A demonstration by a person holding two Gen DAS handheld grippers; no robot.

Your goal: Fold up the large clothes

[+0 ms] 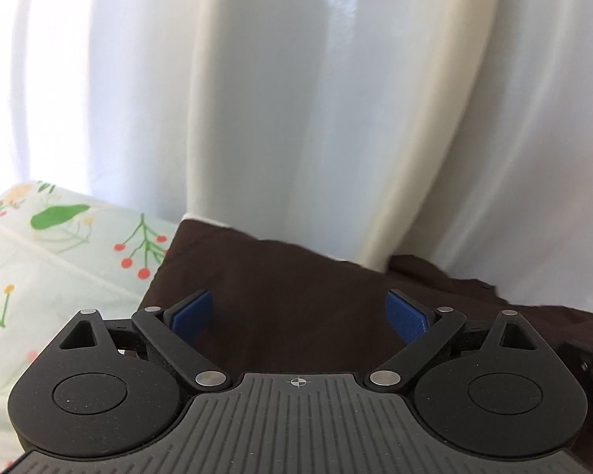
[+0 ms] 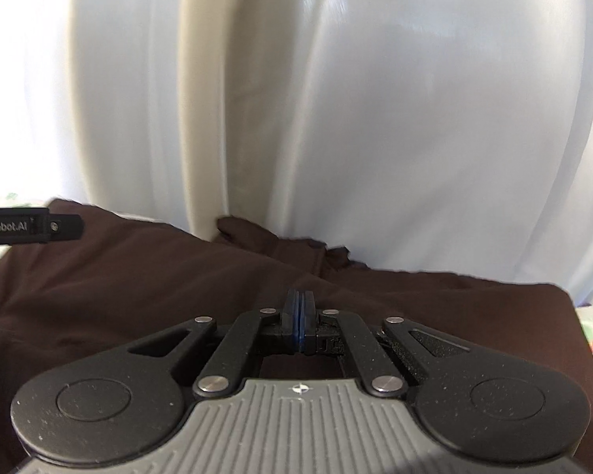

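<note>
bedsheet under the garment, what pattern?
Pale bedsheet with green sprigs and red berries; clearest in left wrist view.

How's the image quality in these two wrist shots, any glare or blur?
Left wrist view: backlit white curtain blown out at left, fisheye-bowed folds, dark brown garment nearly featureless. Right wrist view: curtain soft and glary, garment creases faint.

Left gripper point(image 1: 299, 316): level, pointing forward; blue pads point(image 1: 191, 313) spread wide, nothing between them. Right gripper point(image 2: 299, 318): level, pointing forward; pads pressed flat together, nothing visibly held. Left gripper's side shows at the left edge of the right wrist view.
</note>
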